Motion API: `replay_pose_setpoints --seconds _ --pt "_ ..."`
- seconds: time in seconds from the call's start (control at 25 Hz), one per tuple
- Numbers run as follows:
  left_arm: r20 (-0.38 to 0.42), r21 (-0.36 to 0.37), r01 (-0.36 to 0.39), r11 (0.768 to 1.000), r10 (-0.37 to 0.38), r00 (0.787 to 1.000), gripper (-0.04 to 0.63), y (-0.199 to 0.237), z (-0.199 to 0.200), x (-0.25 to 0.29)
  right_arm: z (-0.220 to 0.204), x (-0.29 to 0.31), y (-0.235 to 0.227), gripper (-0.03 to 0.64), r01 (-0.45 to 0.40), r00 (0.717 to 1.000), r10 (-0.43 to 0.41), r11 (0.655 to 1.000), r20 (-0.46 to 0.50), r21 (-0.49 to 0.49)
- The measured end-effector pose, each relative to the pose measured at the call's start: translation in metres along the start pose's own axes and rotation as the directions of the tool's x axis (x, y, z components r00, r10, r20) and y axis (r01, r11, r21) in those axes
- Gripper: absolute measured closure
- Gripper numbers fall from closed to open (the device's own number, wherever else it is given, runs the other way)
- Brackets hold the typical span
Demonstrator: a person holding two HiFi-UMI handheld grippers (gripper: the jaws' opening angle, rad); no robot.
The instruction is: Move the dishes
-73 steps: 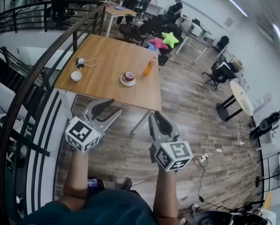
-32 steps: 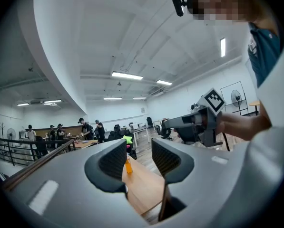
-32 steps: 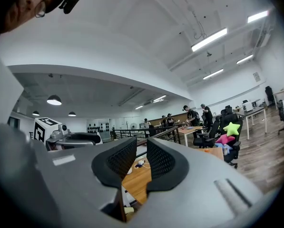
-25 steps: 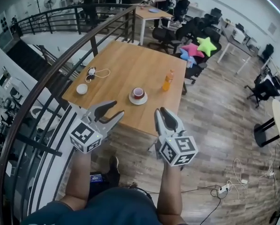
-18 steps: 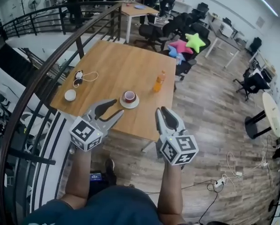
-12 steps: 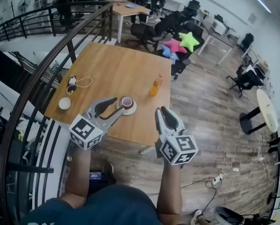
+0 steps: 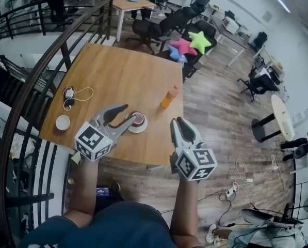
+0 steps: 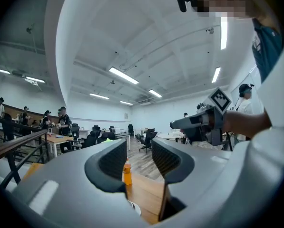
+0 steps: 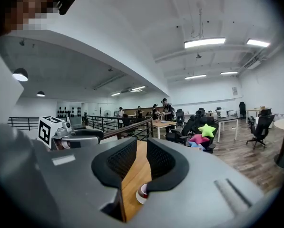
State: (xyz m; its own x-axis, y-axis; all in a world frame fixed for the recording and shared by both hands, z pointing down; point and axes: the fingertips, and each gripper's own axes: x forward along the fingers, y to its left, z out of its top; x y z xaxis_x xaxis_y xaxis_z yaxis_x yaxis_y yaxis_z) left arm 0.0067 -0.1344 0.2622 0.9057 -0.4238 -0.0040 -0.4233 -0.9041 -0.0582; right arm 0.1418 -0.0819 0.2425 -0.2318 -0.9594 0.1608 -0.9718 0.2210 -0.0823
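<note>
Head view: a red cup stands on a white saucer near the front edge of the wooden table; the left gripper hangs just at the saucer's left side, its lower jaw overlapping the rim in the picture, though contact cannot be told; its jaws stand a little apart with nothing in them; the right gripper sits to the right of the saucer, apart from it, over the table's front edge; an orange bottle stands beyond the cup, and a small white bowl lies well to the left by the corner.

Left gripper view: the left gripper shows a narrow gap between its ribbed pads, gripping nothing; the bottle shows through that gap, farther off; a sliver of the saucer peeks low beneath the jaws.

Right gripper view: the right gripper is likewise slightly parted and empty; the cup on its saucer lies low in the gap, partly behind the right-hand jaw, on the table.
</note>
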Motion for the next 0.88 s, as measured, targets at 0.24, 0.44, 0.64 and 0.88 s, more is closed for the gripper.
replay_pose_setpoints --seconds 0.24,0.44,0.64,0.88 --pt "0.007 -0.036 -0.005 0.999 0.005 1.0 0.431 0.036 -0.02 0.01 -0.001 0.037 -0.002 0.566 0.008 0.999 -0.008 1.0 -0.031 -0.022" --pt "-0.021 -0.05 -0.032 0.998 0.031 0.999 0.431 0.052 -0.04 0.01 -0.007 0.058 0.0 0.566 -0.017 0.998 0.015 0.999 -0.056 -0.028" --pt "-0.068 -0.033 -0.069 0.997 0.066 0.995 0.43 0.062 -0.066 0.02 -0.013 0.08 -0.008 0.566 -0.059 0.996 0.057 0.998 -0.066 -0.017" --pt "-0.179 -0.018 -0.106 0.994 0.101 0.979 0.409 0.056 -0.119 0.054 -0.022 0.101 -0.033 0.565 -0.136 0.988 0.137 0.991 -0.067 0.015"
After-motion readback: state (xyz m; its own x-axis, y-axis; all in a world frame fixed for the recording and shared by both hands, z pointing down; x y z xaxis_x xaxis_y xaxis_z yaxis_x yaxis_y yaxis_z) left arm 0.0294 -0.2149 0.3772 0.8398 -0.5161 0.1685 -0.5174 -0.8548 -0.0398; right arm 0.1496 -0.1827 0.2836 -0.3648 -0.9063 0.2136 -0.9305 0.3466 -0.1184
